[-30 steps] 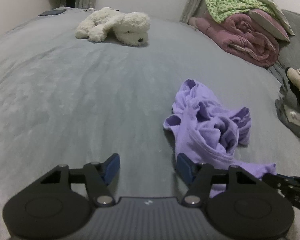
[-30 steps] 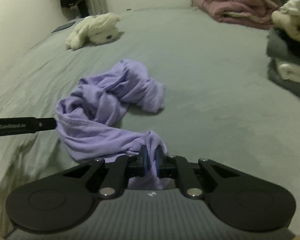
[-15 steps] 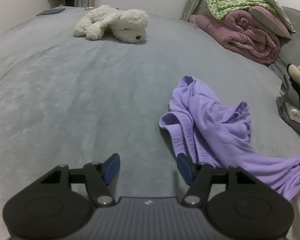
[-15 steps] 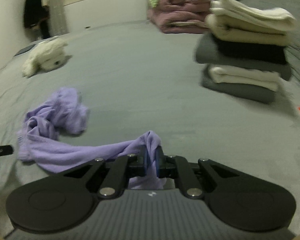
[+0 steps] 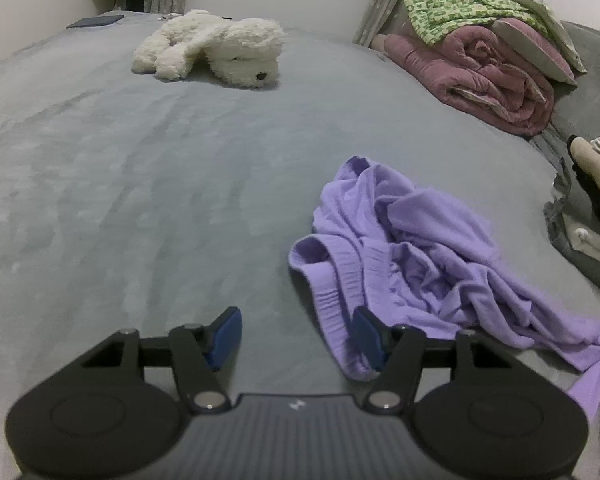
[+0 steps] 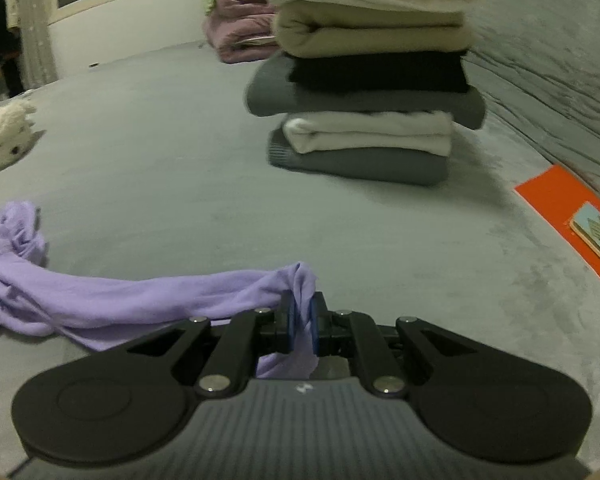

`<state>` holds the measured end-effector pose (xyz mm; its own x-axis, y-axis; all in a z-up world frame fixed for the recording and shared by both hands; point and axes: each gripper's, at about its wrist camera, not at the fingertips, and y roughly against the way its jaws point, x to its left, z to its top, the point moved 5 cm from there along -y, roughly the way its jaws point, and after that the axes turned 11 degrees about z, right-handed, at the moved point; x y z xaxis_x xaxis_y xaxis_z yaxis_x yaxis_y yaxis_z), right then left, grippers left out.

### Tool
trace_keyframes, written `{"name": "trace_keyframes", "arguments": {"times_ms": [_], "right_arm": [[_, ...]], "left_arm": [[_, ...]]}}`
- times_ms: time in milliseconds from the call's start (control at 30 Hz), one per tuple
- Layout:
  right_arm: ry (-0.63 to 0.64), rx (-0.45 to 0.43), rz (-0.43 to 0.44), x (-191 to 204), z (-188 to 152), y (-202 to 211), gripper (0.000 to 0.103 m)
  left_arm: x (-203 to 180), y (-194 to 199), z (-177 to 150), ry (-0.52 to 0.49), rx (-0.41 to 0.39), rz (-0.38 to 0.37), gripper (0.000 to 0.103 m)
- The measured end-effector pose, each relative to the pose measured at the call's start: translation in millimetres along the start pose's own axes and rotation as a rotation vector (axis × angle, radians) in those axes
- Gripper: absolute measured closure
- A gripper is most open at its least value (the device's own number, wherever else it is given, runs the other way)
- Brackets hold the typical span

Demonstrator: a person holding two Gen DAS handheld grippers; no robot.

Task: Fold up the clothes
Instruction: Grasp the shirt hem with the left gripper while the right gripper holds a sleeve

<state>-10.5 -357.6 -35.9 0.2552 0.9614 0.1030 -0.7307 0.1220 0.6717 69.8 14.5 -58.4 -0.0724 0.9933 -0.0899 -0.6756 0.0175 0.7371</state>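
Observation:
A crumpled purple garment (image 5: 416, 252) lies on the grey bed (image 5: 140, 184), stretched out toward the right. My left gripper (image 5: 296, 338) is open just above the bed; its right finger touches the garment's ribbed hem, and nothing is between the jaws. My right gripper (image 6: 303, 322) is shut on a bunched end of the purple garment (image 6: 148, 300), which trails off to the left in the right wrist view. That pinched end also shows at the right edge of the left wrist view.
A stack of folded clothes (image 6: 372, 80) stands ahead of the right gripper. A white plush dog (image 5: 216, 48) lies at the far side. Rolled pink and green bedding (image 5: 484, 48) is at the back right. An orange sheet (image 6: 568, 220) lies at right.
My right gripper has pulled its end of the garment to the right and turned toward the folded stack. The garment has stretched out. My left gripper has edged closer to the hem.

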Motion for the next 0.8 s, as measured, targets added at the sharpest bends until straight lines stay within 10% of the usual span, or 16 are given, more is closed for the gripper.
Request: {"name": "trace_keyframes", "arguments": {"times_ms": [267,433,533,800], "right_arm": [[-0.024,0.019,0.002,-10,-4,-6,0.093],[-0.002,0.002,0.057,1,0,1,0.076],[0.029,-0.015,0.107,15,2,5,0.051],[0.173,-0.027,0.219,72,4,7,0.051]], "left_arm": [[-2,-8,2,0.061,-0.019,-0.013,0.063],[1,-11,3,0.108,-0.044,-0.028,0.097],[1,-11,4,0.109,-0.061,-0.012,0.099],[18,-9,18,0.100,-0.113,0.064,0.101]]}}
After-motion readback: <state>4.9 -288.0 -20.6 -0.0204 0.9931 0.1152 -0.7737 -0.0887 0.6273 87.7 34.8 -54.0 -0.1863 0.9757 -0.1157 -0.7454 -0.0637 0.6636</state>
